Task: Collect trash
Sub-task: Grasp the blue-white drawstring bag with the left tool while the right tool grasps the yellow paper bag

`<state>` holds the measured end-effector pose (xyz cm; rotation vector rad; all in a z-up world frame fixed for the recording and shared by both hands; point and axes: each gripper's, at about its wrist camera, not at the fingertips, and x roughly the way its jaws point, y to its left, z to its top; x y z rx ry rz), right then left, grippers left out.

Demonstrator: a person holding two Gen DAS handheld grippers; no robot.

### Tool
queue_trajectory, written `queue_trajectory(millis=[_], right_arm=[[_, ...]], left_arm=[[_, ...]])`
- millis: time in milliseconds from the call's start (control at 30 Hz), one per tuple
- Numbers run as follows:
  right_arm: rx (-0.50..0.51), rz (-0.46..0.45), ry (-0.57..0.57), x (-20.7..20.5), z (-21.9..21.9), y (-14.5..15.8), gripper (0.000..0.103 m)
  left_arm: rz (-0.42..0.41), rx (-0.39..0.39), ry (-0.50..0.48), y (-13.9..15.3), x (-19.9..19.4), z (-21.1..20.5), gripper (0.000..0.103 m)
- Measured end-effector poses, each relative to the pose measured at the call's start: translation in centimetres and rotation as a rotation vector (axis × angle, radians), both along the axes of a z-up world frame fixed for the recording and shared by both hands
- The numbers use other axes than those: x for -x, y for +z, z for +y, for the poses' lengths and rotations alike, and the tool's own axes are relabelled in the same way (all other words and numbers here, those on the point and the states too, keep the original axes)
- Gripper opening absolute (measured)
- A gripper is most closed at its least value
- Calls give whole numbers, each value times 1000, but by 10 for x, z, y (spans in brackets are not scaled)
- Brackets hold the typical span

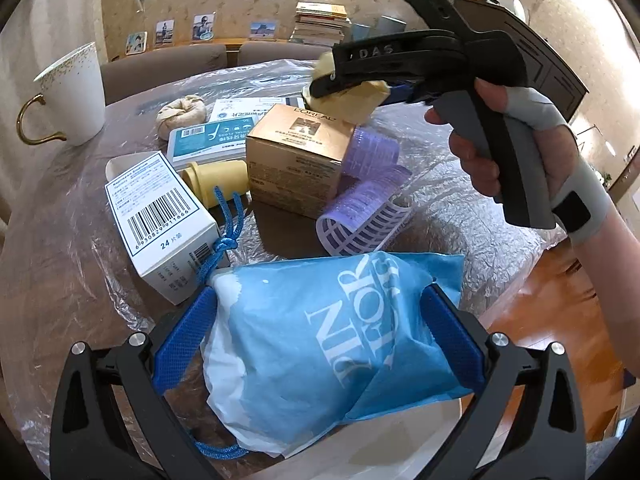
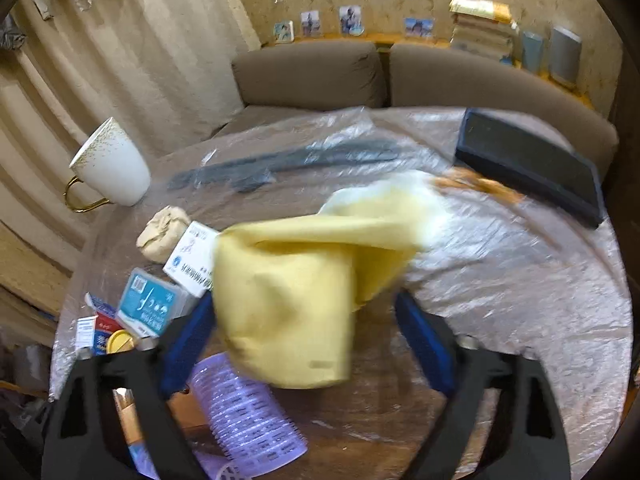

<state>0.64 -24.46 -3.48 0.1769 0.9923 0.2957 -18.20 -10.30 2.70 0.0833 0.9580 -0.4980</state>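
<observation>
My left gripper (image 1: 320, 296) is shut on a light blue drawstring bag (image 1: 328, 332) with white lettering; both blue pads (image 1: 180, 340) press its sides just above the table. A hand carries my right gripper (image 1: 320, 80) above the clutter at upper right of the left wrist view. In the right wrist view, the right gripper (image 2: 304, 300) is shut on a crumpled yellow cloth (image 2: 288, 304), which hangs blurred between the blue pads (image 2: 188, 340) and clear of the table.
The table (image 2: 520, 280) is covered in plastic film. On it lie a L'Oreal box (image 1: 296, 152), purple hair rollers (image 1: 360, 208), a white barcoded box (image 1: 160, 232), a yellow tube (image 1: 216, 180), a teal floss pack (image 1: 208, 144), a beige wad (image 1: 182, 114), a white mug (image 2: 112, 164) and a dark box (image 2: 528, 164).
</observation>
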Motion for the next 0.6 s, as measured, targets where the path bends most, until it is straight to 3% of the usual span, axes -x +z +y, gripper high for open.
queue_trajectory(millis=[67, 233, 400, 600], right_arm=[[-51, 16, 11, 1, -3, -4, 56], [-53, -50, 5, 15, -9, 6, 56], [-57, -109, -24, 32, -20, 25, 55], [-56, -160, -23, 58, -30, 48, 55]], left_arm=[[-2, 8, -3, 0, 1, 1, 100], [3, 44, -1, 4, 5, 7, 88], [6, 75, 13, 10, 7, 13, 69], [9, 103, 20, 14, 10, 20, 61]])
